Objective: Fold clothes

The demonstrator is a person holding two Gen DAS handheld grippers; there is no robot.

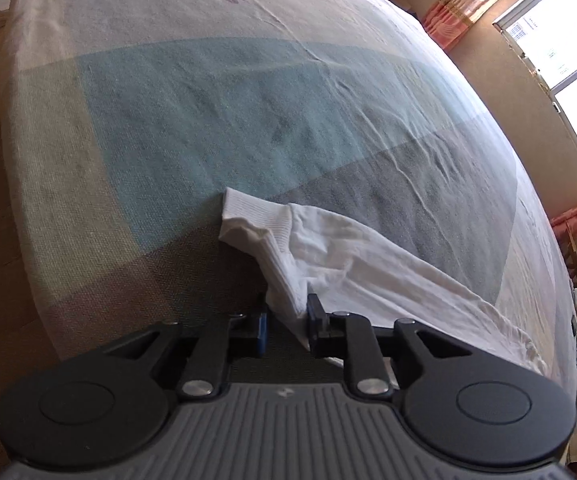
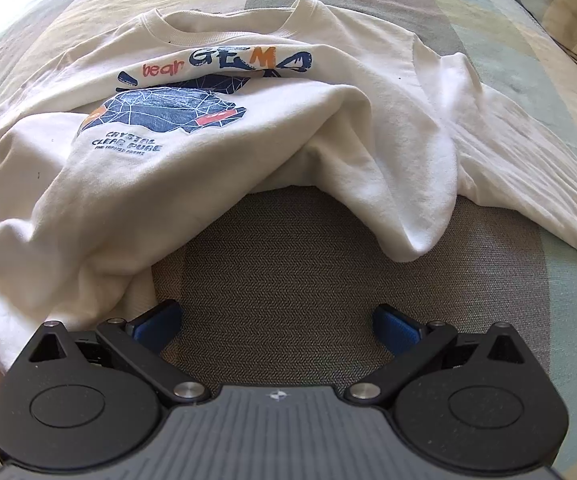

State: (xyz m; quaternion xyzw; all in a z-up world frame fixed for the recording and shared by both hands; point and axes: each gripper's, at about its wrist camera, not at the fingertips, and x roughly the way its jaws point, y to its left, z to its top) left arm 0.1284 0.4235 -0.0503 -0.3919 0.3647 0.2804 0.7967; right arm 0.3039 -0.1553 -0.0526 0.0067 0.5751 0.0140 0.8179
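The left gripper (image 1: 287,322) is clamped on the sleeve (image 1: 288,248) of the white sweatshirt (image 2: 216,152) (ribbed cuff free); the right gripper (image 2: 276,330) has its jaws wide apart above the bedsheet (image 2: 288,264).

The left gripper (image 1: 287,320) is clamped on the sweatshirt (image 1: 328,240) sleeve, while the right gripper (image 2: 278,330) hovers wide apart just before its hem.
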